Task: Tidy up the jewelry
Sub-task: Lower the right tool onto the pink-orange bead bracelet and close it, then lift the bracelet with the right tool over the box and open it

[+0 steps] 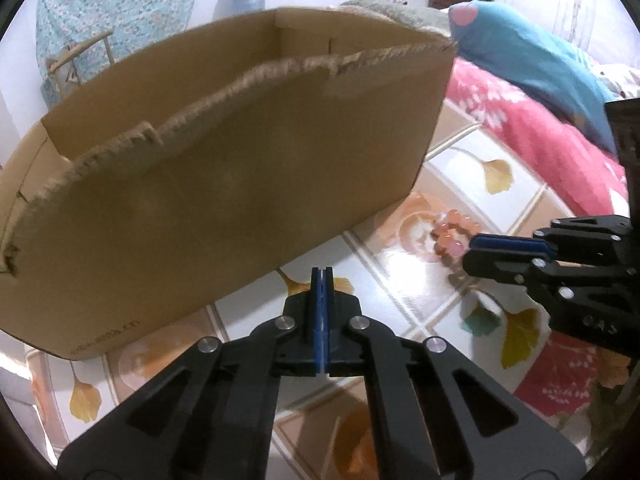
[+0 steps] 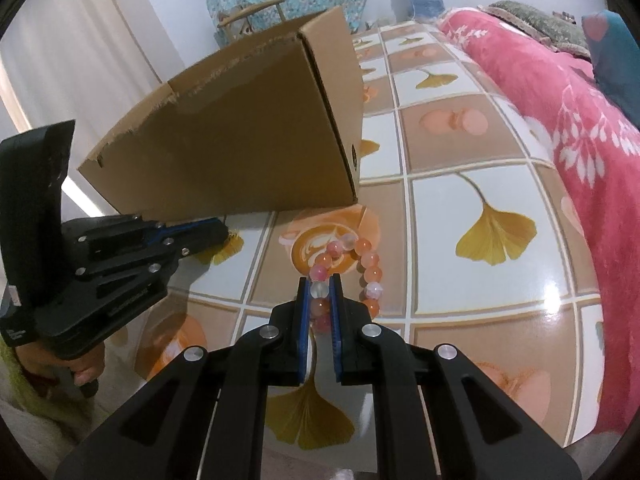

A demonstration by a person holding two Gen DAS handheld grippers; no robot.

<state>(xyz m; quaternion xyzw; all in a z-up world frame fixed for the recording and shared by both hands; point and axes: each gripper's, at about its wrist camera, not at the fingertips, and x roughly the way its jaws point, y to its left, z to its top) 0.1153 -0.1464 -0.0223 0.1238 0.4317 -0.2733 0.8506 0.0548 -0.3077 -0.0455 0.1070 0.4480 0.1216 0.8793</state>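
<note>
A bead bracelet (image 2: 362,268) of pink, orange and clear beads lies on the tiled tablecloth, just right of an open cardboard box (image 2: 248,152). My right gripper (image 2: 320,280) is shut on the near side of the bracelet, with beads pinched between its blue pads. In the left wrist view the bracelet (image 1: 452,234) shows at the tip of the right gripper (image 1: 474,252). My left gripper (image 1: 322,274) is shut and empty, close to the box's (image 1: 224,184) near wall. It also shows at the left in the right wrist view (image 2: 218,234).
The tablecloth (image 2: 472,168) has ginkgo-leaf and coffee-cup tiles. A pink blanket (image 2: 560,100) and a teal pillow (image 1: 528,60) lie along the table's right edge. A chair and hanging cloth stand beyond the box.
</note>
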